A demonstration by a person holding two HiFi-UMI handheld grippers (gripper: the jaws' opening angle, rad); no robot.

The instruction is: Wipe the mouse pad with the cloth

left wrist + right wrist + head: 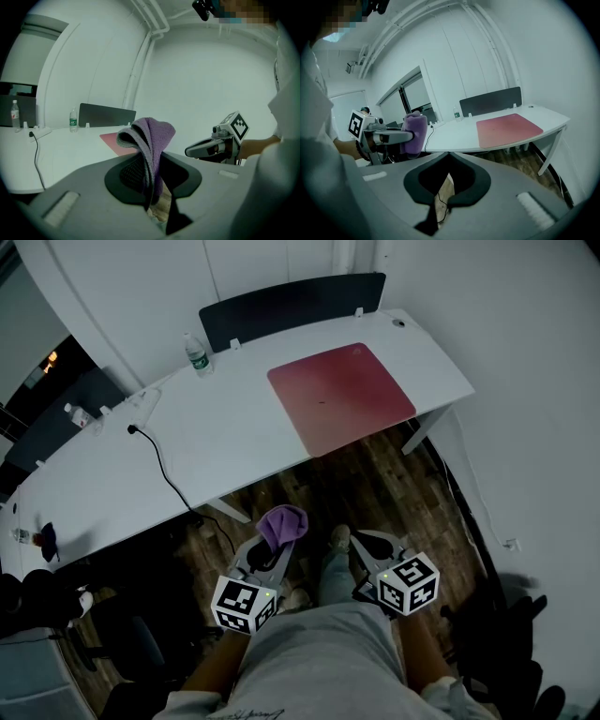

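The red mouse pad (342, 395) lies flat on the right part of the white curved table (225, 432); it also shows in the left gripper view as the pad (111, 140) and in the right gripper view as the pad (508, 127). A purple cloth (282, 524) hangs folded from my left gripper (278, 542), which is shut on it, low over the wooden floor, short of the table's near edge. From the left gripper's own camera the cloth (151, 136) drapes over the closed jaws. My right gripper (367, 547) is beside it, shut and holding nothing, its tips (449, 154) meeting.
A water bottle (196, 354) and a dark divider panel (291, 304) stand along the table's far edge. A black cable (161, 463) runs from a power strip (141, 401) over the near edge. An office chair (131, 645) sits at lower left, a black bag (506, 624) at lower right.
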